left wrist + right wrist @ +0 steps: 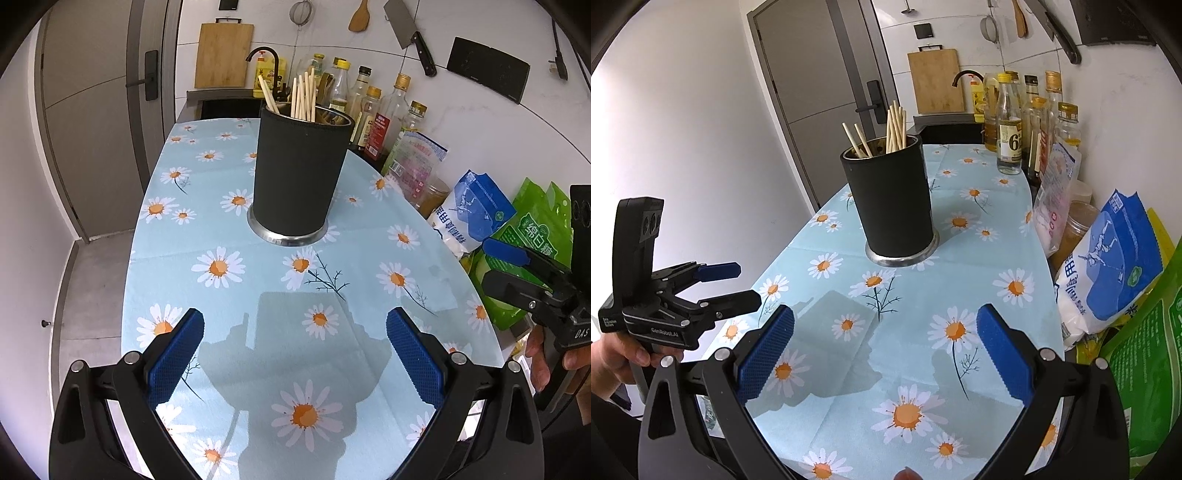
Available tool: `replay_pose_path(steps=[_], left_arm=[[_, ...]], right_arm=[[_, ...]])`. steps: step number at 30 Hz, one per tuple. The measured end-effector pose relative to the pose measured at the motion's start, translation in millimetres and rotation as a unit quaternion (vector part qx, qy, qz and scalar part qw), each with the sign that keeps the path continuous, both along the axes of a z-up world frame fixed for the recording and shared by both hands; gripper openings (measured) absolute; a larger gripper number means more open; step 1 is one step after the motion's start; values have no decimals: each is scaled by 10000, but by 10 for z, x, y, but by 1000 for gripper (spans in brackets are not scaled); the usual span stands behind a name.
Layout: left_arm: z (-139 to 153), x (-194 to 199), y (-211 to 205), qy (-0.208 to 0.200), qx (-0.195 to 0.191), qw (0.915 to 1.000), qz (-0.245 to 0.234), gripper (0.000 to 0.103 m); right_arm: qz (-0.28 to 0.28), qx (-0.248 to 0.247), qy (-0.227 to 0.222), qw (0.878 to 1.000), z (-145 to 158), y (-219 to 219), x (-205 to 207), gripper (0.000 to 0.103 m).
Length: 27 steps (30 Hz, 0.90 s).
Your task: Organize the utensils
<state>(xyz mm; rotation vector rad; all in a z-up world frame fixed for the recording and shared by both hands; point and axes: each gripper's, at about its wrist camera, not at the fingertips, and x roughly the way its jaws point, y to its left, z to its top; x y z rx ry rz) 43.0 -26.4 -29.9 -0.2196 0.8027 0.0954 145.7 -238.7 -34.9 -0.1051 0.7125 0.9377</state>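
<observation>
A black cylindrical utensil holder [299, 177] with a steel base stands upright in the middle of the daisy tablecloth [236, 302]; it also shows in the right wrist view [894, 206]. Several wooden chopsticks [304, 96] stand in it, most bunched on one side, two leaning apart [857, 142]. My left gripper [294, 332] is open and empty, above the cloth in front of the holder. My right gripper [885, 330] is open and empty too. Each gripper shows in the other's view, the right one [517, 273] and the left one [742, 284].
Oil and sauce bottles [1010, 122] line the wall at the right. Bags of salt [469, 214] and sugar [532, 236] and a jar [1075, 229] crowd the table's right edge. A cutting board [223, 55], faucet and sink stand behind. The table's left edge drops to the floor.
</observation>
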Motion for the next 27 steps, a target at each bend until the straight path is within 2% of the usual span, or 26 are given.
replay_pose_path(steps=[27], left_arm=[[24, 39, -16, -23, 11, 10000, 30, 97]], right_arm=[[27, -45, -16, 10000, -11, 29, 18, 98]])
